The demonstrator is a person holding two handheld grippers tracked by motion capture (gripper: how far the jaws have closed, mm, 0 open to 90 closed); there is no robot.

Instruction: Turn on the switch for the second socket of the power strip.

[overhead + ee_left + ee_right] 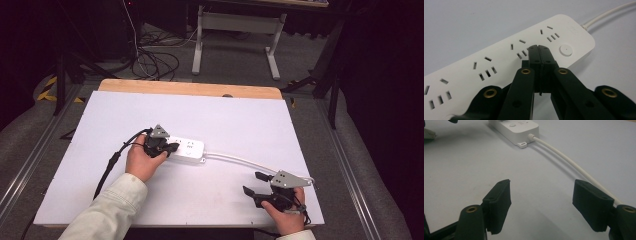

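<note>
A white power strip (184,148) lies a little left of the middle of the white table (240,120), its cord (240,160) running off toward 4 o'clock to the near right corner.

The left gripper (170,148), held in the left hand (142,161), sits at the strip's left end in the high view. The left gripper view adds what the high view cannot: the jaws are pressed flat together with nothing between them, their tips over the strip (506,62) between two socket groups, with the round button (566,50) just at 2 o'clock from the tips. Whether the tips touch the strip I cannot tell.

The right gripper (256,182), in the right hand (285,215), rests near the table's near right corner, well apart from the strip. Its own view shows the jaws spread wide and empty, bare table between them, and the cord (571,162) passing just behind the right-hand jaw; the strip's cord end (515,128) lies far off at 11 o'clock.

Open table lies at 12 o'clock beyond the strip, up to the wooden far edge (190,88), and across the near middle between the hands.

The room around is dark, with grey floor, loose cables (155,62) at 11 o'clock and a white desk frame (237,35) at 12 o'clock.
</note>
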